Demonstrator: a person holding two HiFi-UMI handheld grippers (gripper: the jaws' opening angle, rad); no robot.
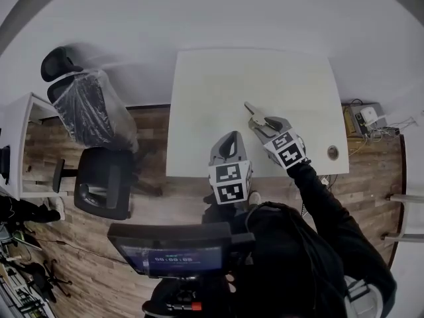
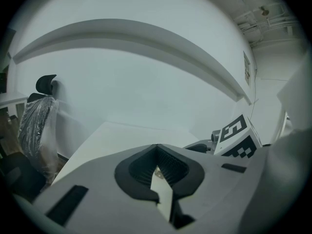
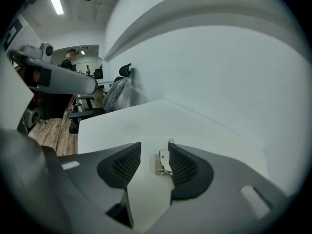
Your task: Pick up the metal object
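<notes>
From the head view we see a white bench (image 1: 199, 111) with both tools over its near edge. The left tool (image 1: 230, 138) hangs at the edge. The right tool (image 1: 254, 114) reaches further in, around the metal object (image 1: 258, 120). A chair (image 1: 99, 184) stands on the floor to the left.

In the left gripper view, our left tool (image 2: 157, 147) is clenched at its tips, gripping nothing.

In the right gripper view, our right tool (image 3: 155, 145) is released. The metal object (image 3: 160, 164) lies on the bench (image 3: 146, 121) between the jaws, close against the right pad.
</notes>
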